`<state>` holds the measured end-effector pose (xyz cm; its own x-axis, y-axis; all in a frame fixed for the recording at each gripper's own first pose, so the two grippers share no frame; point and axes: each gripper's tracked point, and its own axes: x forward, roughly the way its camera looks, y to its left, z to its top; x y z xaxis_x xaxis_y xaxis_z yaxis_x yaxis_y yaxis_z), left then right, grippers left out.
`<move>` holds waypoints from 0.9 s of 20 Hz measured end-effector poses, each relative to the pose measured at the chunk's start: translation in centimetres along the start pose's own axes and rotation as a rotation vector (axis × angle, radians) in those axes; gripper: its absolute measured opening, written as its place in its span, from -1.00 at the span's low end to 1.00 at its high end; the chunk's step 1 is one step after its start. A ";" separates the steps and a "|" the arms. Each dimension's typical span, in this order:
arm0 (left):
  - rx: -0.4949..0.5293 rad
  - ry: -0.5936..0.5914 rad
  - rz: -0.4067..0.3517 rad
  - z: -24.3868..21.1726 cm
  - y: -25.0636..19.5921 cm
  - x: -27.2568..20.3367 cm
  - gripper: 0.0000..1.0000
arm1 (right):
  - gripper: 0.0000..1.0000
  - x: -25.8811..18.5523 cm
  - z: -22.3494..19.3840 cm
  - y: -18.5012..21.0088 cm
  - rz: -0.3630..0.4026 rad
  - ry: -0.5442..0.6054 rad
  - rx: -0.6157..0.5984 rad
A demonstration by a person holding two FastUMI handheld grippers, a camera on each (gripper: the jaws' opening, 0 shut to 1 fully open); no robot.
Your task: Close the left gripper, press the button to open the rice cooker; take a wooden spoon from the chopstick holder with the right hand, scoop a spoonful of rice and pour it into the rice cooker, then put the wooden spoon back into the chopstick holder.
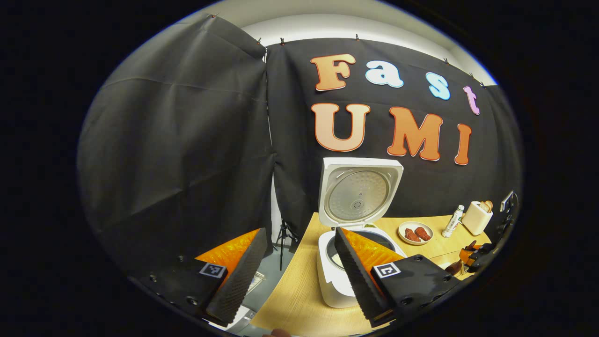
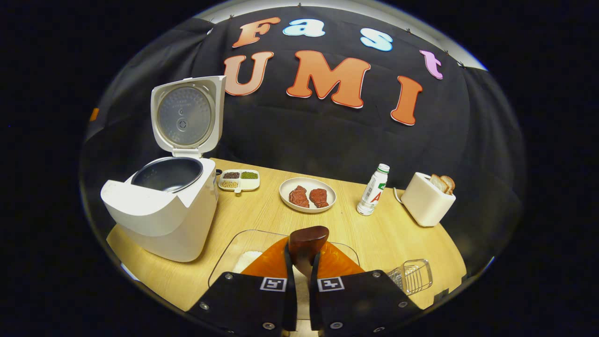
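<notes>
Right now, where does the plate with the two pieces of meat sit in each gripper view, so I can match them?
Left gripper view: the plate of meat lies right of the open rice cooker, on the wooden table.
Right gripper view: it lies mid-table, right of the rice cooker, left of the bottle.
Shared landmark: the toaster with bread, beyond the bottle.

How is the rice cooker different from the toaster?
The rice cooker looks much bigger in the right gripper view; the toaster looks smaller. The rice cooker's lid stands open, showing a dark pot inside, while the toaster has bread slices sticking out of its top. Both are pale and sit on the wooden table.
</notes>
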<state>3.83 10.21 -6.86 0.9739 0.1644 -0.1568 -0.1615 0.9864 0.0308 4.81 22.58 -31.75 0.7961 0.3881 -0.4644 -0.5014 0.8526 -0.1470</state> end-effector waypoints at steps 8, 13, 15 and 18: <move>0.000 0.017 -0.006 -0.9 0.1 0.8 0.96 | -0.80 0.3 -1.0 1.2 0.042 -0.001 0.427; -0.004 0.033 -0.022 -1.5 -0.6 1.1 0.96 | -0.80 0.6 -1.5 -0.3 0.037 -0.010 0.711; -0.009 0.035 -0.029 -1.5 -1.0 1.3 0.96 | -0.80 0.5 -2.1 -1.3 0.030 -0.015 0.821; -0.009 0.036 -0.036 -1.5 -1.4 1.3 0.96 | -0.80 0.4 -3.1 -2.8 0.025 -0.028 1.023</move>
<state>5.06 9.04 -8.61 0.9728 0.1289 -0.1926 -0.1284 0.9916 0.0154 5.47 19.30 -34.27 0.8034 0.4071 -0.4346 0.0006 0.7293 0.6842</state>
